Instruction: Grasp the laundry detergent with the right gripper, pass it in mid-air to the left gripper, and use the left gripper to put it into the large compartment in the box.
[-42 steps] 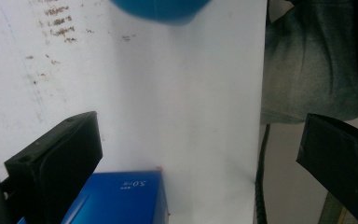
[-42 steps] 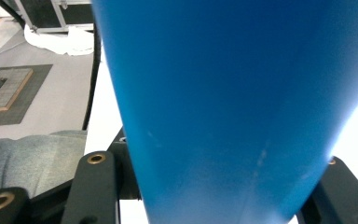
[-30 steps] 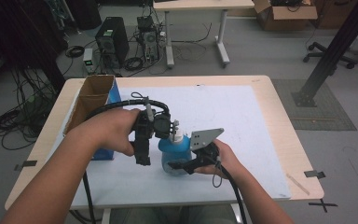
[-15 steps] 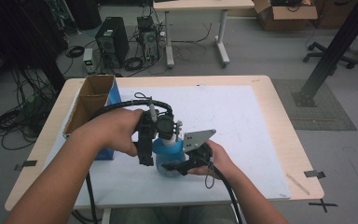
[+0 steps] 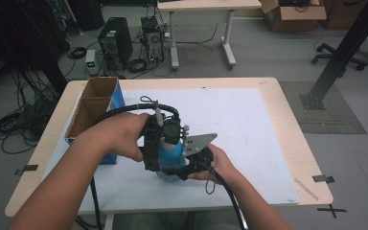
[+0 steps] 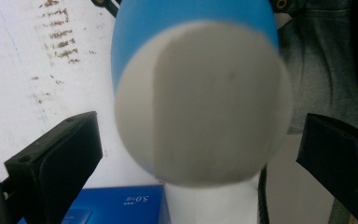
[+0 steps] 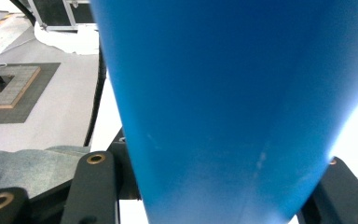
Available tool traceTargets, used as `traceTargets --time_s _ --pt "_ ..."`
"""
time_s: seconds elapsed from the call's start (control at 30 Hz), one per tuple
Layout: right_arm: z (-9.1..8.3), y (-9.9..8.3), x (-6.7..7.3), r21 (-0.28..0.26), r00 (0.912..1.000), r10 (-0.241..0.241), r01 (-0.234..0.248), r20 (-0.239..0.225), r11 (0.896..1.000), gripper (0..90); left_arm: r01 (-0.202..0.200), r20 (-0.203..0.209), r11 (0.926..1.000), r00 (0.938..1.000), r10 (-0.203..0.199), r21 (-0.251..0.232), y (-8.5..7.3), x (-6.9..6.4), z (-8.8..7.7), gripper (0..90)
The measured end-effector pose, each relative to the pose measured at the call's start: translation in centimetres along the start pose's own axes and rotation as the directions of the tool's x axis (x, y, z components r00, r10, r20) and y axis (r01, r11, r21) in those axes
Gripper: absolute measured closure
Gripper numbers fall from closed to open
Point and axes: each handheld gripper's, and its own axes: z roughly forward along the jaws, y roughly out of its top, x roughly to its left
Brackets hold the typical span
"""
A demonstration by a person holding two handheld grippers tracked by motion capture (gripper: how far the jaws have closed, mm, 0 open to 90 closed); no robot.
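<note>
Your left gripper [image 5: 152,146] sits over the blue bottle's [image 5: 171,154] grey cap [image 6: 200,102], jaws spread clear of it. Your right gripper [image 5: 191,167] clamps the bottle above the white mat [image 5: 249,124]; its base is hidden, cap blurred.

Even, soft indoor light fills the high view; the white sheet on the wooden table [image 5: 249,120] is bright, shadows under the forearms are faint, and the picture is slightly grainy. In the left gripper view the rounded blue-and-white plastic bottle [image 6: 200,93] sits too close and is blurred. In the right gripper view its blue side is soft, with white glare at the right edge.
</note>
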Motion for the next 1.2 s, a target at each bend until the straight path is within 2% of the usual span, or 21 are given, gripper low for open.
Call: traceTargets --time_s 0.57,1.2 --pt "1.2 0.6 0.1 -0.020 0.9999 0.007 -0.007 -0.011 1.000 44.4 0.000 -0.007 1.0000 1.0000 0.000 0.001 0.1 -0.2 0.4 0.2" --pt "1.1 0.9 0.2 -0.024 1.0000 -0.001 0.001 -0.004 1.000 44.3 0.012 -0.026 0.9999 0.9996 -0.012 -0.001 0.4 -0.4 0.5 1.5"
